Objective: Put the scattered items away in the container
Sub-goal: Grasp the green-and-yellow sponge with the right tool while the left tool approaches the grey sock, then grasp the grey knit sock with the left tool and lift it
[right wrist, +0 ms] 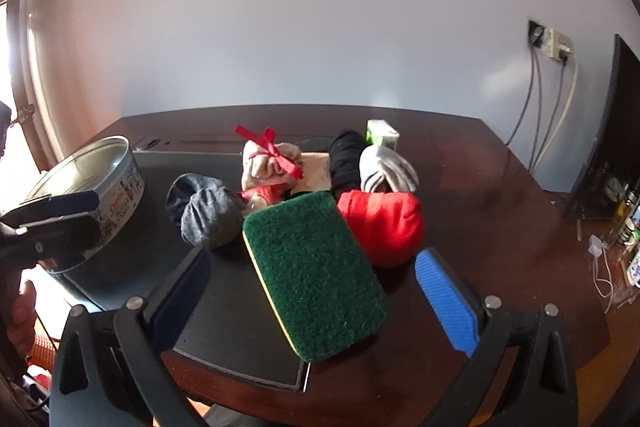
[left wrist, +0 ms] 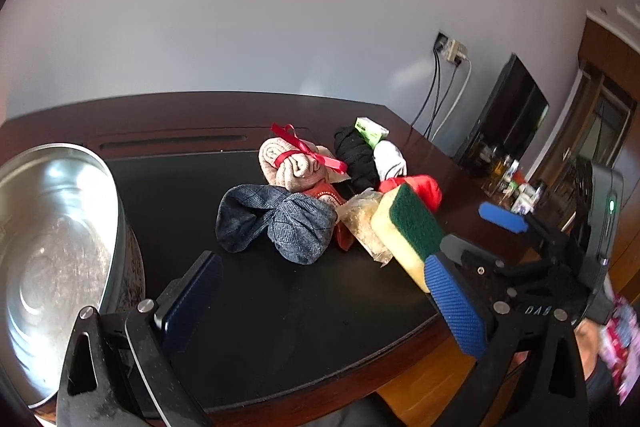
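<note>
Right gripper (right wrist: 320,291): jaws spread, straddling sponge (right wrist: 314,277), not visibly clamping it. Left gripper (left wrist: 320,303): spread, empty, beside tin (left wrist: 52,247). Sponge: probably light, squashy; pinch across long edges. Sock bundles (left wrist: 276,223) lie heaped just beyond.

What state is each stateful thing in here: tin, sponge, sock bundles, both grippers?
Metal tin: open, no lid on, nothing visible inside.
Sponge: tilted, between the right gripper's open fingers, unclamped.
Beige sock bundle: rolled, tied with red ribbon.
Grey sock bundle: rolled, on the mat.
Red bundle: balled, behind the sponge.
Left gripper: open, holding nothing.
</note>
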{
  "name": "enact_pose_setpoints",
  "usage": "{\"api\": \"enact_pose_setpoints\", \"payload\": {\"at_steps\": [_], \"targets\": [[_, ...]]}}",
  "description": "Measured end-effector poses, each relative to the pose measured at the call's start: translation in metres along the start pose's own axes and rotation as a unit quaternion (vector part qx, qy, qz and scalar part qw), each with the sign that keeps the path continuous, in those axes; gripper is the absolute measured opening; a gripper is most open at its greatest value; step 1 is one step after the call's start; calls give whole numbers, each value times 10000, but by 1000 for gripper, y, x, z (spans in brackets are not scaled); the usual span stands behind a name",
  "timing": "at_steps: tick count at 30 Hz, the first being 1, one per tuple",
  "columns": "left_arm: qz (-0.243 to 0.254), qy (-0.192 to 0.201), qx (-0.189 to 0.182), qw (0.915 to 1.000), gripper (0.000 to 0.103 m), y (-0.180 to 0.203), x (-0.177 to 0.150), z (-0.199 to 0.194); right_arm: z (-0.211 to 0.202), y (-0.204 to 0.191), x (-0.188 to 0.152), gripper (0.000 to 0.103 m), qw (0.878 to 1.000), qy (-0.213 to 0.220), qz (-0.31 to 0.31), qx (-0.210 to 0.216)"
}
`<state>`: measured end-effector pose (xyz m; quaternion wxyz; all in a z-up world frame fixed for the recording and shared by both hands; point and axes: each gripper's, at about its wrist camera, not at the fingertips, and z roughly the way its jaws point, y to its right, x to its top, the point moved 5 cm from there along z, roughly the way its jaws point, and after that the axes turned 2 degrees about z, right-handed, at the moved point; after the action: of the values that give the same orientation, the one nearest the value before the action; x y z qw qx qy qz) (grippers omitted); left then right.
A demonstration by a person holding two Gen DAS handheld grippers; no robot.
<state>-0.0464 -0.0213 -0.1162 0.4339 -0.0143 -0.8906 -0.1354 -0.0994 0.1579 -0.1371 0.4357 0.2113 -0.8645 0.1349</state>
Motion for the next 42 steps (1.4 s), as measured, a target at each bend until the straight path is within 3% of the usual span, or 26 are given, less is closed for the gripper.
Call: {"api": "enact_pose_setpoints", "payload": {"at_steps": [2,11,17,25,26,29,42], "targets": [[26,-72,-24,10000,102,0,-1,5,6,-1,-1,103,9998,-105,-53,143],[-26,-298,0,9996,102,-13,-8,19,43,-9,-9,100,9972,-647,-369,59],[-39,-396,62,9992,102,-19,-12,22,57,7,-12,68,9960,-888,-79,-90],[-47,-448,182,9988,102,-22,-13,27,42,13,-11,58,9972,-602,242,358],[-53,-448,206,9988,102,-22,-12,28,39,14,-11,44,9974,-550,278,372],[-51,-433,251,9987,102,-21,-10,32,32,20,-8,35,9969,-384,494,475],[378,-816,823,9925,102,-18,2,84,16,35,-10,34,9923,-96,942,796]]}}
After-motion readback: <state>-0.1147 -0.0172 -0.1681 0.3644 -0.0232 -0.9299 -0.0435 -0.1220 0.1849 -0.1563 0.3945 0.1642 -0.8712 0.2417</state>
